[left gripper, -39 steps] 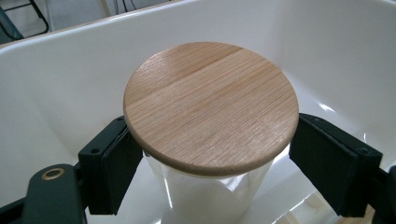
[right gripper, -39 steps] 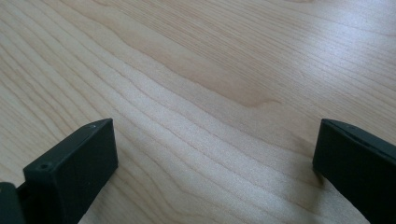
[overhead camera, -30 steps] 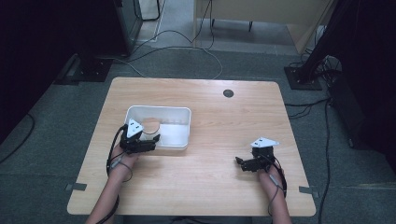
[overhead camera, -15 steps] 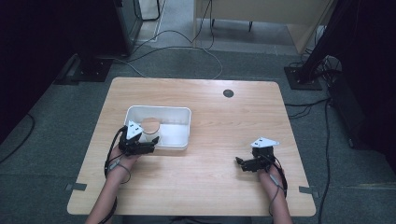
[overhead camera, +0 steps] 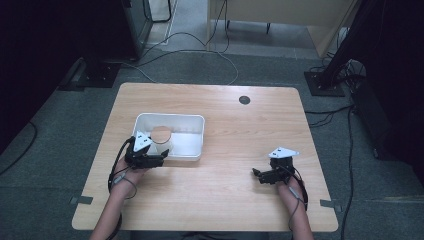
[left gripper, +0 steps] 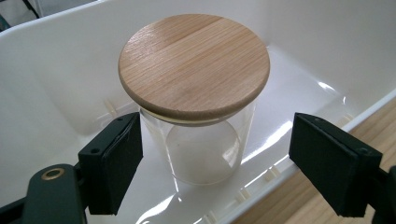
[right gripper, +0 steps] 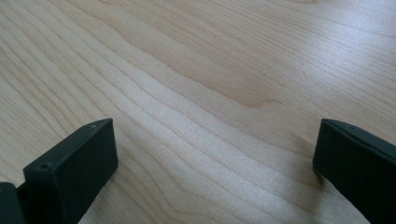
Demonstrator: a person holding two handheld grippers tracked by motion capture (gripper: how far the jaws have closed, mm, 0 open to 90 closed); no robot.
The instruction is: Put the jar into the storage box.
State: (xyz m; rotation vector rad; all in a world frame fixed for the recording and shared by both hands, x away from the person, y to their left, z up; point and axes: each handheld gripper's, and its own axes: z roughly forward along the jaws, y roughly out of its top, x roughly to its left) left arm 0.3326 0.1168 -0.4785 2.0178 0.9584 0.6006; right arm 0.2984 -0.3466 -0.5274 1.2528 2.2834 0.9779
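The left gripper [left gripper: 215, 172] leans over the white plastic tub's [left gripper: 56, 70] near wall, jaws apart, flanking the clear wooden-lidded glass jar [left gripper: 196, 107] untouched. The right gripper [right gripper: 215, 177] rests low over the light wooden table [right gripper: 196, 70], jaws wide.

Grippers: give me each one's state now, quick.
Left gripper: open, jaws either side of the glass jar in the white bin, a gap at the right jaw.
Right gripper: open, holding nothing, over the table.

we see almost no change: our left gripper [overhead camera: 161, 156] has edged very slightly nearer the glass jar [left gripper: 201, 149] in the white tub [overhead camera: 197, 150], its jaws open with the jar between them.
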